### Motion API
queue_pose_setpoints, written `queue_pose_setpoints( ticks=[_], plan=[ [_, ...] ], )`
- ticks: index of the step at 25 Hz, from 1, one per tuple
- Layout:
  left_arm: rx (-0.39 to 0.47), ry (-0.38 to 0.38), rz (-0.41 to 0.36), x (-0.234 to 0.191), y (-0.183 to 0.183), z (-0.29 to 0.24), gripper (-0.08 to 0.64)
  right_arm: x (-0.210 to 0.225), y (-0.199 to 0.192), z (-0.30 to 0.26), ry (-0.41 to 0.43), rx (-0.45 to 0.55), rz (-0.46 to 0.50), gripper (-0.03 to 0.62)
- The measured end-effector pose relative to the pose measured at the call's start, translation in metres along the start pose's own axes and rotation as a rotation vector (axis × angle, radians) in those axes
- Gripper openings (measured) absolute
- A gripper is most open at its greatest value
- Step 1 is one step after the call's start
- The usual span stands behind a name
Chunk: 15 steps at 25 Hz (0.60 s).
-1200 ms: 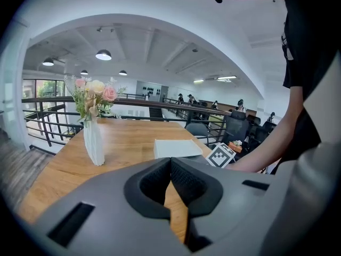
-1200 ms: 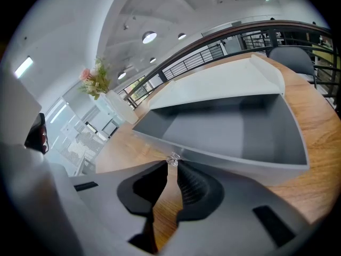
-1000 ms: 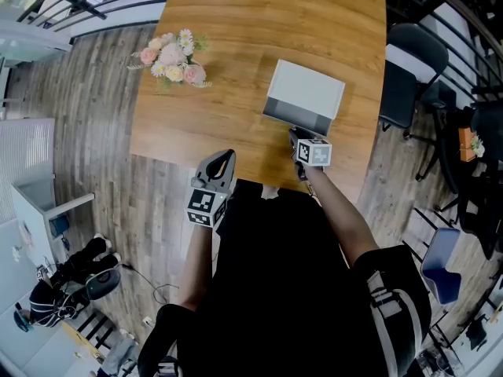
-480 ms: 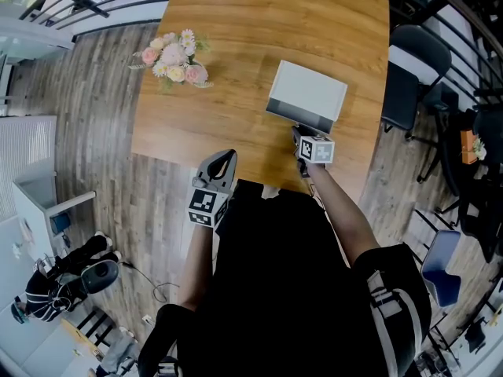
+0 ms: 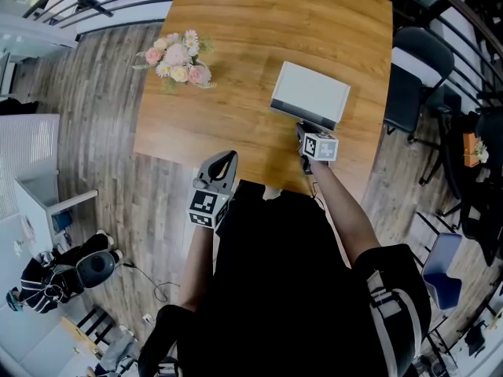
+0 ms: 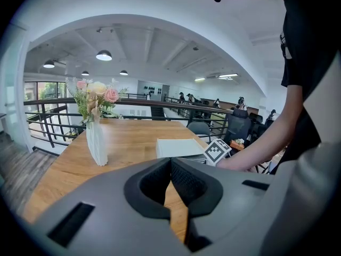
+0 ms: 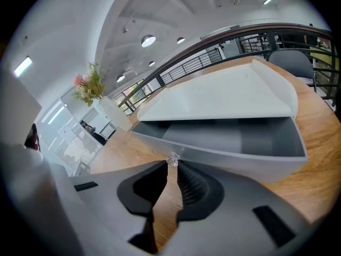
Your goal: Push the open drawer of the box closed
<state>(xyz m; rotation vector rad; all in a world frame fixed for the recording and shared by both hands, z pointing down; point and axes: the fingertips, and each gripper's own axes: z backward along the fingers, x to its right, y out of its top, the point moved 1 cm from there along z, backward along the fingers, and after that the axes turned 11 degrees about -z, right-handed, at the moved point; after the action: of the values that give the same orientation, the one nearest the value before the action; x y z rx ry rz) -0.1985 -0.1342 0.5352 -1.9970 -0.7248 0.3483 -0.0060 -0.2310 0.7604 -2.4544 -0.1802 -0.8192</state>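
The push is in hand but not finished: the grey-lined drawer (image 7: 240,140) stands partly out of the white rectangular box (image 5: 312,91), which sits on the right half of the light wooden counter (image 5: 228,124) with its open side toward the person. The right gripper (image 7: 171,167) is up against the drawer's front; its fingers are drawn narrow, and the small clear faceted knob (image 7: 172,160) sits right at their tips, seemingly pinched between them. The left gripper (image 6: 171,161) hangs at the counter's near edge, well apart from the box, its fingers together on nothing; it appears to play no part here.

By my reading, the next move calls for a straight, level press along the drawer's own line until its front meets the box; a skewed push could jam the drawer or slide the whole box, since nothing braces it.

How much travel remains is hard to judge — the head view foreshortens the drawer, and the right gripper covers part of its front; what shows of the drawer's inside looks bare; the white ribbed vase of pink and cream flowers (image 6: 97,143) stands well to the left, out of the way.
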Motion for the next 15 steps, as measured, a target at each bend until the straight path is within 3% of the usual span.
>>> queue_pose_setpoints(
  ticks=[15],
  plan=[
    [-0.006, 0.002, -0.010, -0.003, 0.002, 0.002, 0.021, 0.010, 0.017, -0.007, -0.025, 0.018, 0.002, 0.074]
  ],
)
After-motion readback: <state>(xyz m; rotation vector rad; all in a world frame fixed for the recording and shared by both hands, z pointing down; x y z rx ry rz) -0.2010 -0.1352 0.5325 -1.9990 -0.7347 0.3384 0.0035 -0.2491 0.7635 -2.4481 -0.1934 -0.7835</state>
